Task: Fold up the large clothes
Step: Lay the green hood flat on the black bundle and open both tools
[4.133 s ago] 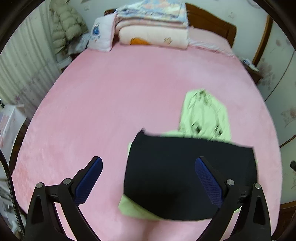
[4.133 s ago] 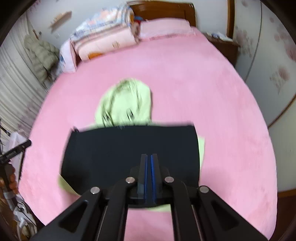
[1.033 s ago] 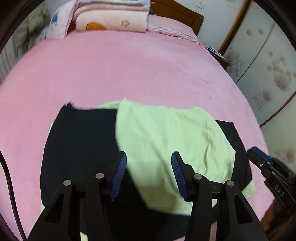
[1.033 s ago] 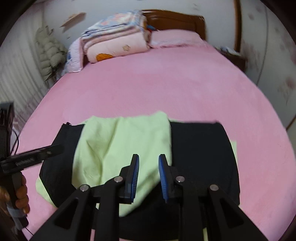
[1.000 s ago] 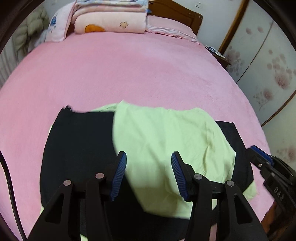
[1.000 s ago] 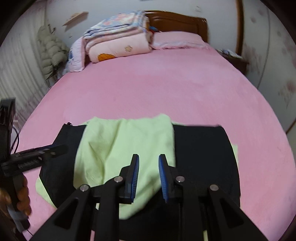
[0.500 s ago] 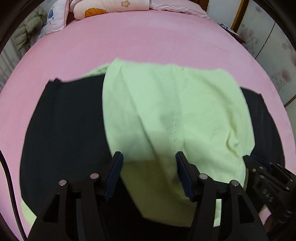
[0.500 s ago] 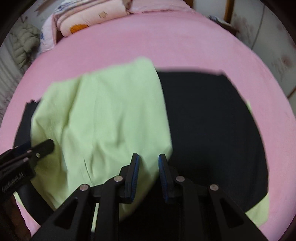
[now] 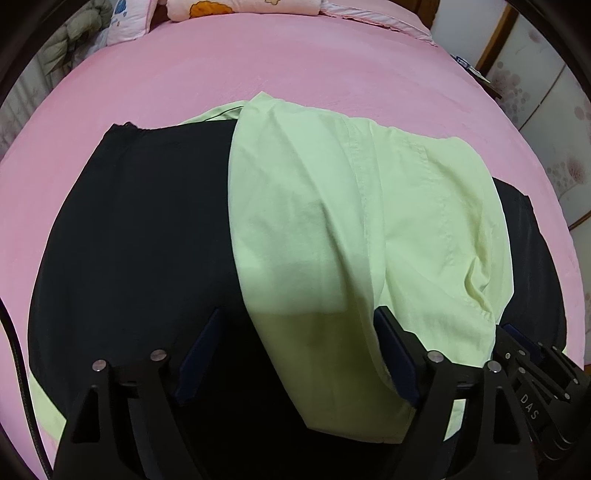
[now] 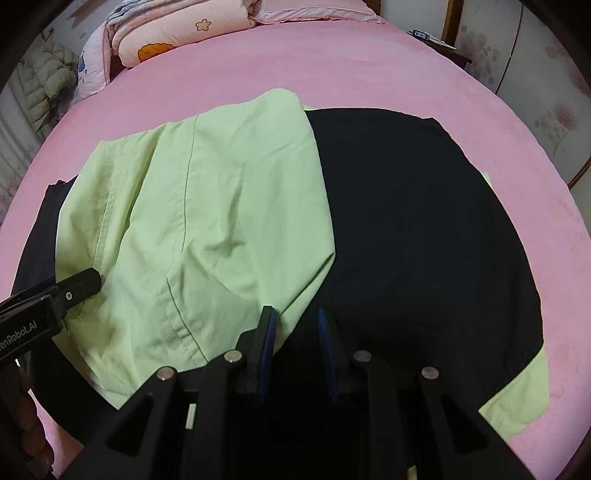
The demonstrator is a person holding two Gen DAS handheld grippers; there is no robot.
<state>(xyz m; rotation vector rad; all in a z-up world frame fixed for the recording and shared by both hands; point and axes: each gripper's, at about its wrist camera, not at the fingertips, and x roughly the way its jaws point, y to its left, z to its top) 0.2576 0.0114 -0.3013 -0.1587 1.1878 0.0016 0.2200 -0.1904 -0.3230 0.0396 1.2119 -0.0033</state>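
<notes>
A large garment lies spread on the pink bed (image 9: 295, 55): a black panel (image 9: 140, 229) with a pale green flap (image 9: 351, 206) folded over its middle. My left gripper (image 9: 297, 314) hovers low over the flap's near edge. Its jaws are opening wide; the green cloth lies under the gap, unpressed. In the right wrist view the same green flap (image 10: 207, 206) covers the left half of the black panel (image 10: 417, 221). My right gripper (image 10: 294, 312) stands at the flap's right edge, its pads a narrow gap apart with nothing pinched.
Folded quilts and pillows (image 10: 177, 33) are stacked at the head of the bed. A padded jacket (image 10: 44, 88) hangs at the far left, a bedside cabinet (image 10: 439, 44) stands at the far right. Pale green corners (image 10: 517, 398) stick out under the black panel.
Both grippers have come down close to the garment. The left jaws have spread much wider. The green flap has settled flat over the black panel.
</notes>
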